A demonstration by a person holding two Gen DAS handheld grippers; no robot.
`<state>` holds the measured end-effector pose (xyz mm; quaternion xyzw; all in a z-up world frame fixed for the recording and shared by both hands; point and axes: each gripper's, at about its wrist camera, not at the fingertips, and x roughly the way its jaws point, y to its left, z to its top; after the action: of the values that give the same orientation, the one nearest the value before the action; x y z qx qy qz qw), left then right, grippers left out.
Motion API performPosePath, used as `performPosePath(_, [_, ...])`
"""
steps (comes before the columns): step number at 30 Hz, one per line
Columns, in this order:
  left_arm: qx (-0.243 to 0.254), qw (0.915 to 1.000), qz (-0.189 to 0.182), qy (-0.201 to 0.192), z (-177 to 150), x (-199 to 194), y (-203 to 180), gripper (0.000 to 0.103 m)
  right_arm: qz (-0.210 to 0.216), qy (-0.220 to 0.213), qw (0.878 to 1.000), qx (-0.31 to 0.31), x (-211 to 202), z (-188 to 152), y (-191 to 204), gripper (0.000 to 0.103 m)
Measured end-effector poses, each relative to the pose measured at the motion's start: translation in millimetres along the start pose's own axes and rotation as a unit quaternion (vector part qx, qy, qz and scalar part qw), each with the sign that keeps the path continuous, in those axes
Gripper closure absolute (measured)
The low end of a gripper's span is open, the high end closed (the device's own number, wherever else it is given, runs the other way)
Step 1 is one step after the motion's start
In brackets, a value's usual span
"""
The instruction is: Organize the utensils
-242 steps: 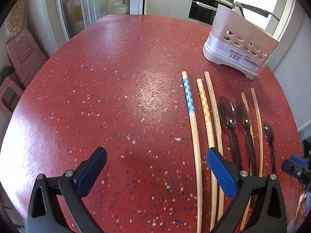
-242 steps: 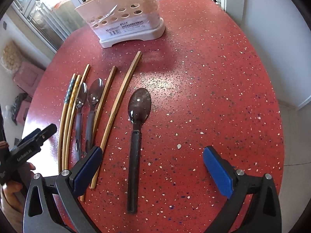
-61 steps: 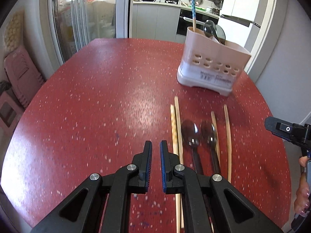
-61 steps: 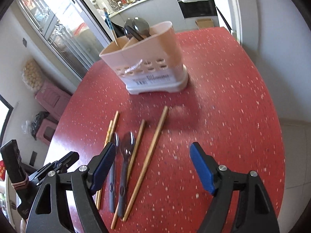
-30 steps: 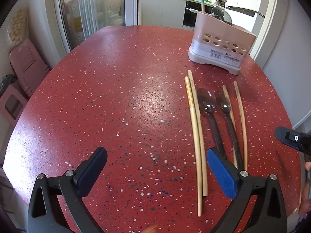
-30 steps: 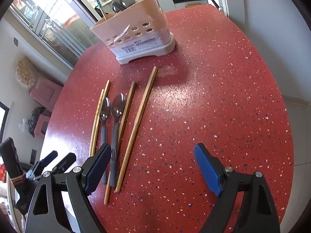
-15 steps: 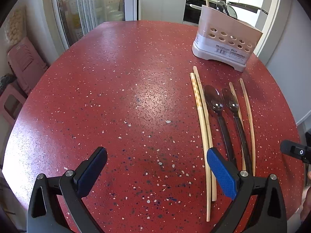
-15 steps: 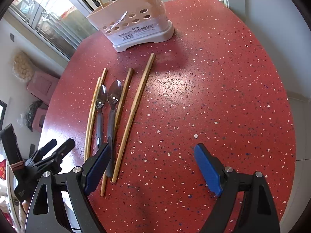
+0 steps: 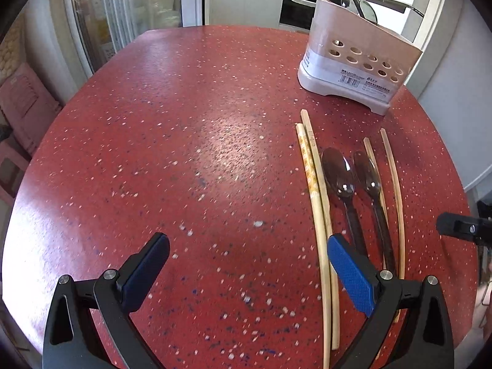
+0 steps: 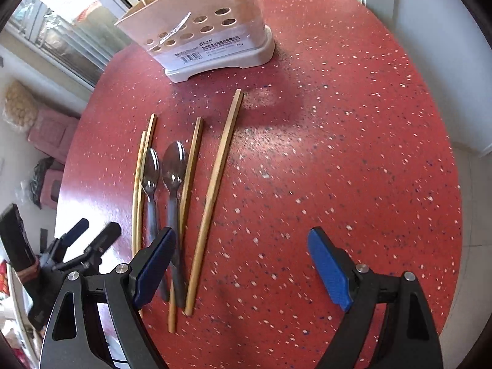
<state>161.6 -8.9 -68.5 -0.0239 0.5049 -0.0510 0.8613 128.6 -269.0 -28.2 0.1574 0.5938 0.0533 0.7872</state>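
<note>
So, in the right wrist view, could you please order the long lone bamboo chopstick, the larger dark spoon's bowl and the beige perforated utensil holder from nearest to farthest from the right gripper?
1. Long lone bamboo chopstick: its near end lies just ahead of the open right gripper, left of centre.
2. Larger dark spoon's bowl: farther up, left.
3. Beige perforated utensil holder: at the table's far end.

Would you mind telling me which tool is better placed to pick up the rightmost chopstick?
The right tool: it is open with that chopstick between its fingers, while the left tool sits over the leftmost pair.
</note>
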Motion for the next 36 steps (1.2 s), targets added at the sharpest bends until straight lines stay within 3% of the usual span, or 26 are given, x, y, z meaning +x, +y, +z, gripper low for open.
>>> performPosePath(6, [0.006, 0.9999, 0.004, 0.011, 9, 12, -3, 0.000, -0.034, 0.010, 0.999, -0.022, 9, 24, 19, 0.016])
performPosePath(12, [0.000, 0.9998, 0.000, 0.021, 12, 22, -3, 0.000, -0.052, 0.034, 0.998, -0.002, 30, 40, 25, 0.032])
performPosePath(22, [0.004, 0.9995, -0.004, 0.030, 19, 26, -5, 0.000, -0.088, 0.047, 0.995, -0.008, 54, 53, 52, 0.037])
performPosePath(27, [0.015, 0.9993, 0.002, 0.033, 21, 27, -10, 0.000, -0.144, 0.038, 0.988, -0.043, 62, 51, 69, 0.059])
performPosePath(29, [0.015, 0.9993, 0.002, 0.034, 22, 27, -11, 0.000, -0.155, 0.035, 0.986, -0.055, 62, 49, 72, 0.073])
performPosePath(32, [0.013, 0.9992, 0.003, 0.037, 24, 28, -12, 0.000, -0.152, 0.033, 0.986, -0.060, 59, 47, 66, 0.086])
performPosePath(36, [0.027, 0.9987, 0.009, 0.042, 29, 29, -14, 0.000, -0.145, 0.035, 0.987, -0.065, 59, 48, 61, 0.088])
